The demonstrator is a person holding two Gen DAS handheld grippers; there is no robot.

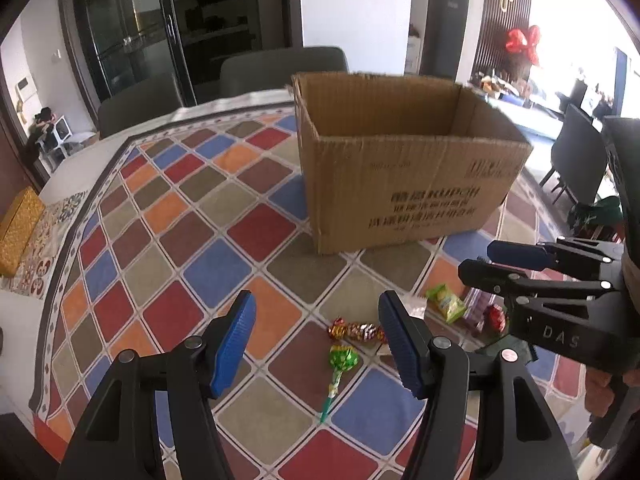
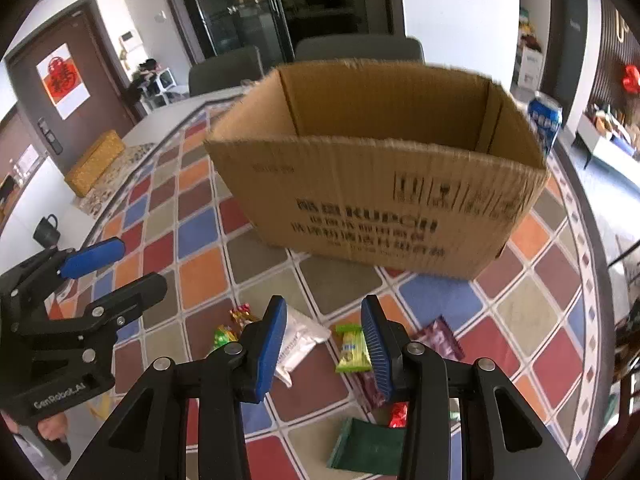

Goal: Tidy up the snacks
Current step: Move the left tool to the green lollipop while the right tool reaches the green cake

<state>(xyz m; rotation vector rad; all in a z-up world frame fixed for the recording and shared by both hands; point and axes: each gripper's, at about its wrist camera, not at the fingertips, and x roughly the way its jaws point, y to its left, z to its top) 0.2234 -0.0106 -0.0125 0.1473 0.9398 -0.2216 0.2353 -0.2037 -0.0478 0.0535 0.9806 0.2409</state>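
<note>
An open cardboard box (image 1: 400, 184) (image 2: 384, 204) stands on the checkered tablecloth (image 1: 192, 220). In front of it lie loose snacks. My left gripper (image 1: 316, 344) is open above a gold-red wrapped candy (image 1: 356, 331) and a green lollipop (image 1: 342, 364). My right gripper (image 2: 324, 344) is open with nothing between its pads, above a green snack packet (image 2: 352, 350) and a white sachet (image 2: 298, 342). A purple wrapper (image 2: 440, 338), a red candy (image 2: 398, 416) and a dark green packet (image 2: 366, 450) lie close by. Each gripper shows in the other's view, the right gripper (image 1: 480, 266) and the left gripper (image 2: 136, 264).
Grey chairs (image 1: 280, 68) stand behind the table. A yellow box (image 1: 18, 228) and a patterned one lie at the left edge, near a dark mug (image 2: 46, 230). A blue can (image 2: 544, 118) stands behind the box's right corner.
</note>
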